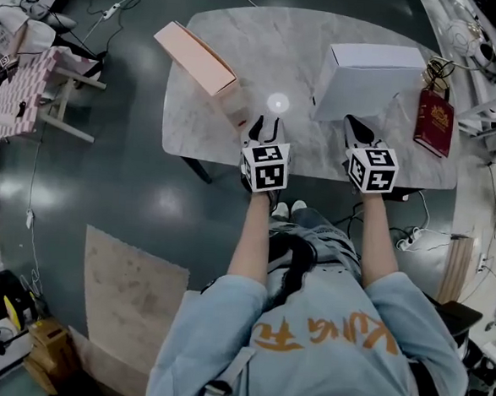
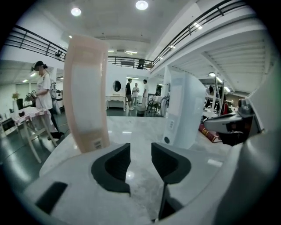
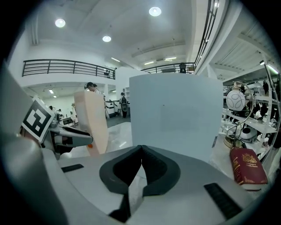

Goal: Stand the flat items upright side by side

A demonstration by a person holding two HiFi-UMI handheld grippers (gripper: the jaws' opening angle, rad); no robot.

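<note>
A pink flat box [image 1: 198, 58] stands upright on the marble table [image 1: 284, 51] at the left. To the right a white flat box [image 1: 366, 78] stands upright too. A dark red book [image 1: 434, 121] lies flat near the table's right edge. My left gripper [image 1: 266, 125] is at the front edge, just right of the pink box [image 2: 85, 92], open with nothing between its fingers [image 2: 114, 165]. My right gripper [image 1: 356, 124] is shut and empty, close in front of the white box [image 3: 175, 114]. The red book [image 3: 248, 167] lies to its right.
A small gold ornament [image 1: 435, 72] stands behind the book. A pink-patterned side table [image 1: 27, 93] is on the floor at the left, and a brown mat [image 1: 131, 295] lies beside the person. Cables and a power strip [image 1: 410, 238] run under the table's right side. People stand in the background [image 2: 44, 94].
</note>
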